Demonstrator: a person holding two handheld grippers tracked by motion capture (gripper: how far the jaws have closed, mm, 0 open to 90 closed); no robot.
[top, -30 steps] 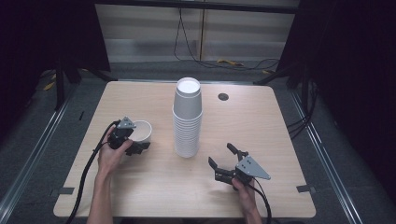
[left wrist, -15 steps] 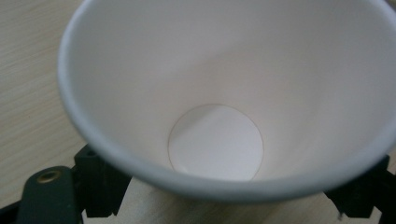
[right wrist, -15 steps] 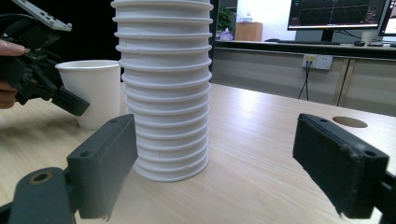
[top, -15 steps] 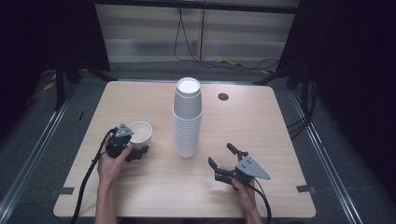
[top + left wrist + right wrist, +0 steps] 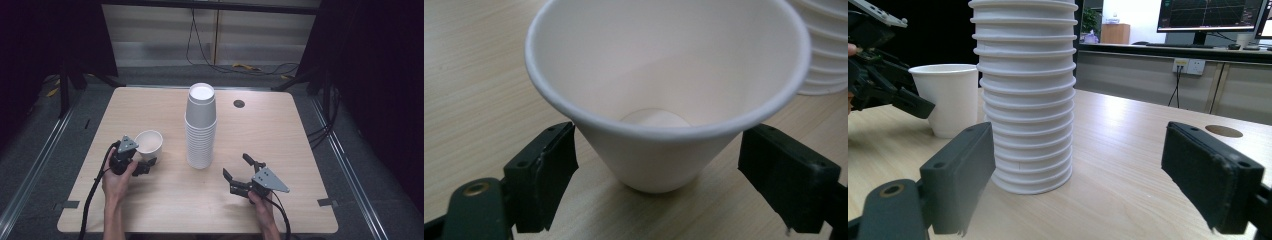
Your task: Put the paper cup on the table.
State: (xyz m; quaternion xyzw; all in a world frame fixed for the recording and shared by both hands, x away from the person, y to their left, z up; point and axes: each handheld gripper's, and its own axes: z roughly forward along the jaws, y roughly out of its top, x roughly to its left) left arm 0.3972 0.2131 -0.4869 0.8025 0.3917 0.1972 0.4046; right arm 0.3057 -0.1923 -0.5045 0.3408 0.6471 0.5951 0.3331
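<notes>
Table: wood, bare ahead of both claws.
Cup stack: tall, white paper, dead ahead of right gripper, jaws apart, nothing held. Judgement: next grab likely top cup; go high, pinch rim only, lift straight or stack tips.
Single cup: upright betw left gripper jaws, jaws apart, gaps both sides, not touching. Judgement: release step; back out level, no wall nudge.
No brand/text readable on cups.
</notes>
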